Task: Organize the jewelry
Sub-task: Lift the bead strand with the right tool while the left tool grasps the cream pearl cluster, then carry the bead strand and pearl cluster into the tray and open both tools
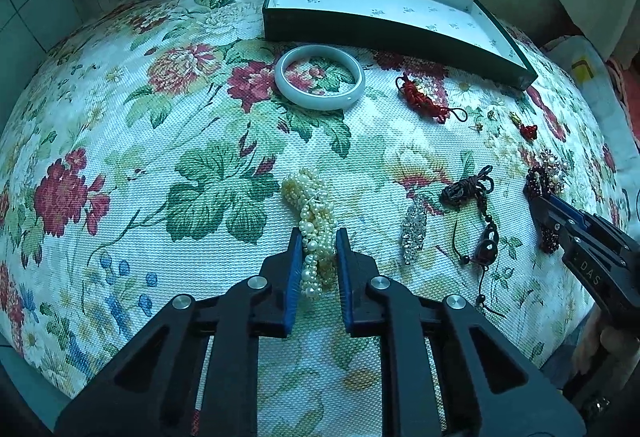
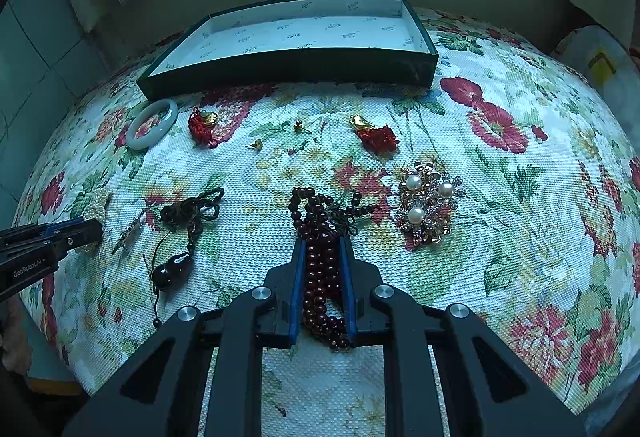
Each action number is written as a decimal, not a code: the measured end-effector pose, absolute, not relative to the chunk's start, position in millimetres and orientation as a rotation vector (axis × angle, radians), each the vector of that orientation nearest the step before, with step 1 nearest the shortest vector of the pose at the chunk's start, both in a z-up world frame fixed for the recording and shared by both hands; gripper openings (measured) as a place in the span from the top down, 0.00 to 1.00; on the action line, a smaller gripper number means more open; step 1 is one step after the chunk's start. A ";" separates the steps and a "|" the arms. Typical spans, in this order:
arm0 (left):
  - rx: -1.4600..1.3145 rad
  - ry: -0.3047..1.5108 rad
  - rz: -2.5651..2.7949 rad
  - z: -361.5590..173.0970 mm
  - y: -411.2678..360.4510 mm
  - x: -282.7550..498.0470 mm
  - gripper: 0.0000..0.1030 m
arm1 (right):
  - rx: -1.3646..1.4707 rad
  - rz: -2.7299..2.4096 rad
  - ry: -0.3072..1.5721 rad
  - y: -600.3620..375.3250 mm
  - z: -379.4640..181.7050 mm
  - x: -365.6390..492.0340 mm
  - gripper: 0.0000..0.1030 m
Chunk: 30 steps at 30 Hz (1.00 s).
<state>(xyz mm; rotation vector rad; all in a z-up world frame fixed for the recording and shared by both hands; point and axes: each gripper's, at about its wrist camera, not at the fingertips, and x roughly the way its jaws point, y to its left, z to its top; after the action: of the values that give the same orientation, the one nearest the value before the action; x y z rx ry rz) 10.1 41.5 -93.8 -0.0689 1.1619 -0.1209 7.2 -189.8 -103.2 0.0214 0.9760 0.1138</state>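
A cream pearl strand (image 1: 310,205) lies bunched on the floral cloth, and my left gripper (image 1: 319,233) is shut on its near end, blue pads pressing both sides. From the right wrist view that left gripper (image 2: 92,229) comes in at the left edge, over the pearl strand (image 2: 98,205). My right gripper (image 2: 323,241) is shut on a strand of dark red beads (image 2: 320,213), which trails back between the fingers. The right gripper (image 1: 534,197) also shows at the right of the left wrist view. An open, dark green box (image 1: 384,37) (image 2: 288,67) with a white lining sits at the far side.
On the cloth lie a pale jade bangle (image 1: 320,103) (image 2: 134,141), two red knot charms (image 2: 202,127) (image 2: 378,139), a gold brooch with pearls (image 2: 426,203), a dark cord pendant (image 2: 176,269), a crystal piece (image 1: 414,233) and small gold earrings (image 2: 298,127). Cushions stand behind.
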 end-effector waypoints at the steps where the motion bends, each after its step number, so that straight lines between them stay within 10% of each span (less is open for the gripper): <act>1: -0.069 1.162 -0.118 -94.1 41.0 10.1 0.84 | 0.024 0.114 0.976 -190.1 -103.1 7.2 0.84; 30: -0.088 1.073 -0.170 -61.9 34.8 19.7 0.85 | 0.048 0.130 0.909 -194.3 -74.2 3.6 0.88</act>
<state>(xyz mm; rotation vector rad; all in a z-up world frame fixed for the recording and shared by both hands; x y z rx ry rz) 19.7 34.8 -61.9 -0.0876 1.0727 -0.1702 3.6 -194.3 -74.2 0.0483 0.9088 0.1295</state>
